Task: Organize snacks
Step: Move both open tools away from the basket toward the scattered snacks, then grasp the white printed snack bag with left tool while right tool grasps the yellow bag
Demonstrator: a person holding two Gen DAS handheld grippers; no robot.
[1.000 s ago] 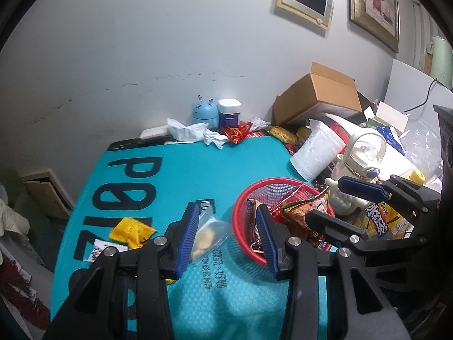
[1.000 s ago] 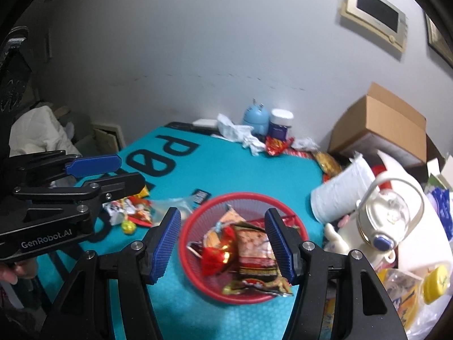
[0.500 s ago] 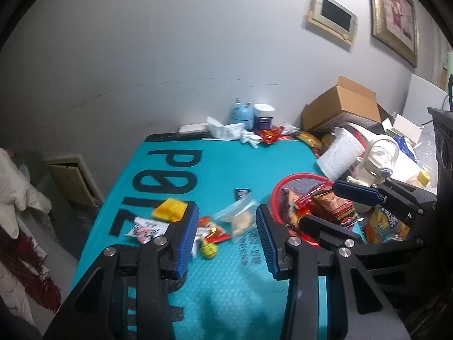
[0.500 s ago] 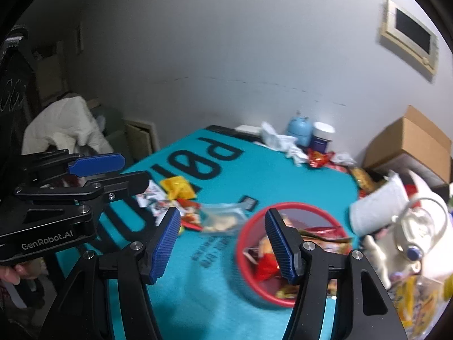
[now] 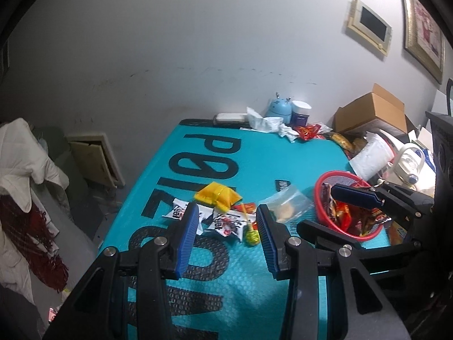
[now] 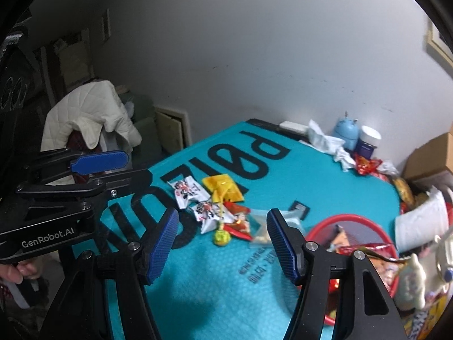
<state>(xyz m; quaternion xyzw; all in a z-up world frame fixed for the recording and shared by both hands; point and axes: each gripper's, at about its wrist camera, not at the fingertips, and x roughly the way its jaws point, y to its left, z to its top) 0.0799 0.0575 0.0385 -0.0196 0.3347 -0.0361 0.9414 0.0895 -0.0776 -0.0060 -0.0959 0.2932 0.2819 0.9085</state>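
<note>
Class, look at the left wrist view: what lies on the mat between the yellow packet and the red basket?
A clear bag holding pale snacks, and a small black sachet, lie between the yellow packet and the red basket, clearest in the left wrist view.

A cluttered home room is showing itself in framed pictures [image 5: 423, 27] hanging on the grey wall, a quilted white jacket [image 6: 87, 113] draping over a chair, and an open cardboard box [image 5: 373, 113] sitting beside the teal-covered bench [image 5: 254, 158] strewn with snack packets [image 6: 218, 201].
</note>
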